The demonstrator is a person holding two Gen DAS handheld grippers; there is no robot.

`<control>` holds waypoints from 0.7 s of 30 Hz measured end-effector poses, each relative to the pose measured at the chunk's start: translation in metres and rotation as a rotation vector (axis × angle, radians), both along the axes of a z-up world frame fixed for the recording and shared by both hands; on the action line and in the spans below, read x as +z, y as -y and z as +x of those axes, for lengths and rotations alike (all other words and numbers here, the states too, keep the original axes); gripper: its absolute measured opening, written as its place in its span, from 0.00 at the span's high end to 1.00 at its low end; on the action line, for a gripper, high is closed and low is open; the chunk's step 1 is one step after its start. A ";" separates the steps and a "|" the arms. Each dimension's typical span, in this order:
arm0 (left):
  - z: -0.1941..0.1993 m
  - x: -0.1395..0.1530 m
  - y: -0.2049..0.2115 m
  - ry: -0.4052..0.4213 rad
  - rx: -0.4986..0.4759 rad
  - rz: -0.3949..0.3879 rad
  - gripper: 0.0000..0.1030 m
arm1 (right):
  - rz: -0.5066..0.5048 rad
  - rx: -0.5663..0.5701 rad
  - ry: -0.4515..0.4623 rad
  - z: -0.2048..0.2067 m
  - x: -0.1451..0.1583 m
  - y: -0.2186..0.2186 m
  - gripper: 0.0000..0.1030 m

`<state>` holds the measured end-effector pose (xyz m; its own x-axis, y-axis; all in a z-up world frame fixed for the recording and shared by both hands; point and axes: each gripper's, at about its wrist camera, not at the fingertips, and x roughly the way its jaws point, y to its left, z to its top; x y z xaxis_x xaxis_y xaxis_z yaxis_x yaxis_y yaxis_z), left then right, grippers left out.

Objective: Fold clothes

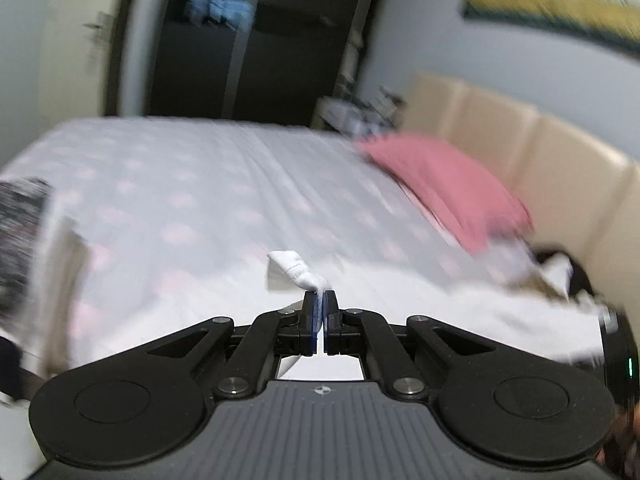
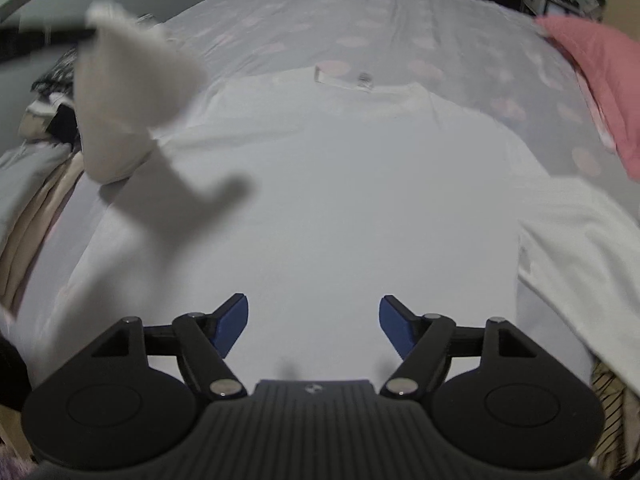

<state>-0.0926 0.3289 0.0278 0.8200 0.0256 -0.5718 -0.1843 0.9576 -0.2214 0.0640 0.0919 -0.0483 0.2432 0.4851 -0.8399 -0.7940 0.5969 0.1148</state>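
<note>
White shirt (image 2: 320, 184) spread flat on the bed (image 2: 320, 12), collar at the far side. Left gripper (image 1: 319, 300), jaws together, clamps a small tuft of the sleeve hem (image 1: 294, 268); from the right wrist the lifted sleeve (image 2: 128, 92) hangs at upper left, blurred, so the depth of the bite is uncertain. Right gripper (image 2: 314, 320) stands with jaws apart over the near hem, holding nothing. Risk: so shallow a pinch may slip mid-swing, dropping the sleeve crooked; with the body unpinned, the pull may drag and wrinkle the shirt toward the pink pillow (image 2: 600, 76).
</note>
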 end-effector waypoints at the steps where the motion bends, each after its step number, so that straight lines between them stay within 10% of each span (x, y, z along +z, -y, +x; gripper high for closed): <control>1: 0.007 -0.015 0.012 -0.033 -0.024 -0.007 0.99 | -0.004 -0.013 -0.021 0.003 -0.007 0.001 0.27; 13: 0.018 -0.142 0.094 -0.366 -0.243 0.007 0.99 | 0.069 -0.084 -0.201 0.009 -0.037 -0.005 0.35; 21: 0.014 -0.138 0.090 -0.461 -0.311 -0.005 0.80 | 0.109 -0.053 -0.207 -0.004 -0.032 -0.043 0.38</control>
<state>-0.0785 0.2391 -0.1097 0.4531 -0.1811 -0.8729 0.0278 0.9815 -0.1892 0.0601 0.1346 -0.0805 0.0992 0.5666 -0.8180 -0.7149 0.6124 0.3375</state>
